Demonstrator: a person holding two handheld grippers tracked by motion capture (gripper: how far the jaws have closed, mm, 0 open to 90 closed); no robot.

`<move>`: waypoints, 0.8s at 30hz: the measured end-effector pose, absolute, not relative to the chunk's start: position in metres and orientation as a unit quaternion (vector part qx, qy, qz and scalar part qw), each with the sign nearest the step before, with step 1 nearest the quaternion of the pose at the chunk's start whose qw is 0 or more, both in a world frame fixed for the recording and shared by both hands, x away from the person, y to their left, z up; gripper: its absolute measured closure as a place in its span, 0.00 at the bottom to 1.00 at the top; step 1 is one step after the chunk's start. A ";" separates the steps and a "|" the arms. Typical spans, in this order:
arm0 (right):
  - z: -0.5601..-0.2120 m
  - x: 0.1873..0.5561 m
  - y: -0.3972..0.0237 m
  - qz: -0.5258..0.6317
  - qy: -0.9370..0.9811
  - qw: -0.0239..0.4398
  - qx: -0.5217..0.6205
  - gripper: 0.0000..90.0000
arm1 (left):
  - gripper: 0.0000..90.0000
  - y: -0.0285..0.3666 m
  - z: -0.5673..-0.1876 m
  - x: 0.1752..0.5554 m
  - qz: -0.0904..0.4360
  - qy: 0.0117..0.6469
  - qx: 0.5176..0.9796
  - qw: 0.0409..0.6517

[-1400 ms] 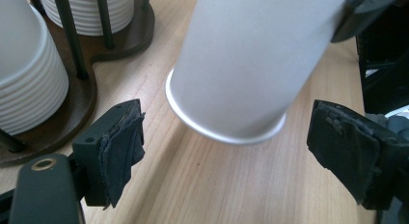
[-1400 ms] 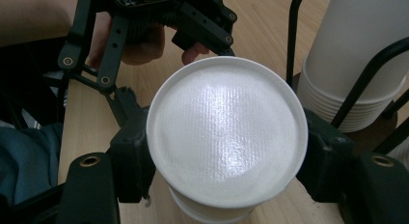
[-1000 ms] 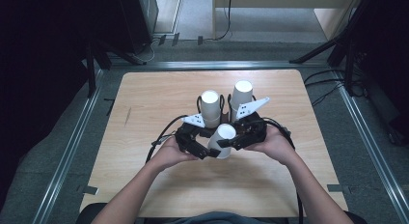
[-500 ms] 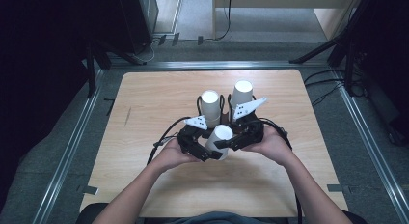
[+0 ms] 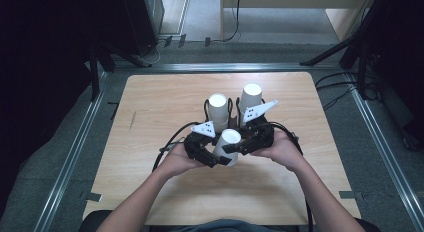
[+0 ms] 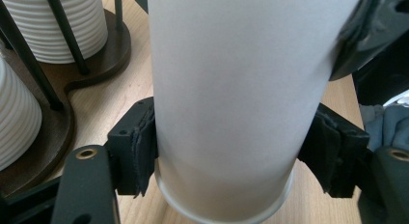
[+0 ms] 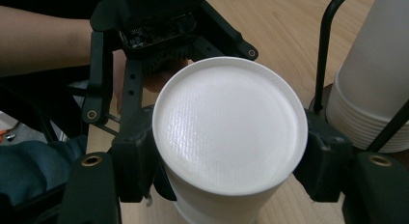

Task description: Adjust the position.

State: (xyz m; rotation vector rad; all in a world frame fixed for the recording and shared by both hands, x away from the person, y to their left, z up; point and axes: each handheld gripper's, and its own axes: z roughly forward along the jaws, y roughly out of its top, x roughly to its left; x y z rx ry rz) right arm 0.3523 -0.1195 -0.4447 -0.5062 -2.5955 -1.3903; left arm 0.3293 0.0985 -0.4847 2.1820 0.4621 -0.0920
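Since the earlier frames the hands kept their place, but the left gripper [image 5: 212, 154] has just been closing its jaws; its pads [image 6: 140, 151] now touch the upside-down paper cup [image 5: 227, 147] near the rim. From the other side, the right gripper [image 5: 240, 144] pinches the same cup near its closed bottom. This cup is near the table [image 5: 150, 102] middle, just in front of two cup stacks [image 5: 218, 109] in a dark holder [image 6: 96, 64]. Bare wood lies free toward the left and right edges.

High view looks down from above — both claw views sit close, sharing the upturned paper cup [image 5: 227, 144].
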 end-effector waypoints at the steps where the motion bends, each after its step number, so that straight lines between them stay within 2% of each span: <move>1: -0.445 0.353 -0.120 -0.463 -0.867 0.077 -0.169 0.37 | 0.33 0.099 -0.484 0.330 -0.040 0.186 0.879 0.437; 8: -0.443 0.351 -0.122 -0.464 -0.870 0.062 -0.152 0.29 | 0.33 0.108 -0.479 0.335 -0.047 0.199 0.876 0.436; 24: -0.451 0.350 -0.127 -0.444 -0.882 0.058 -0.147 0.29 | 0.33 0.127 -0.463 0.340 -0.031 0.200 0.896 0.395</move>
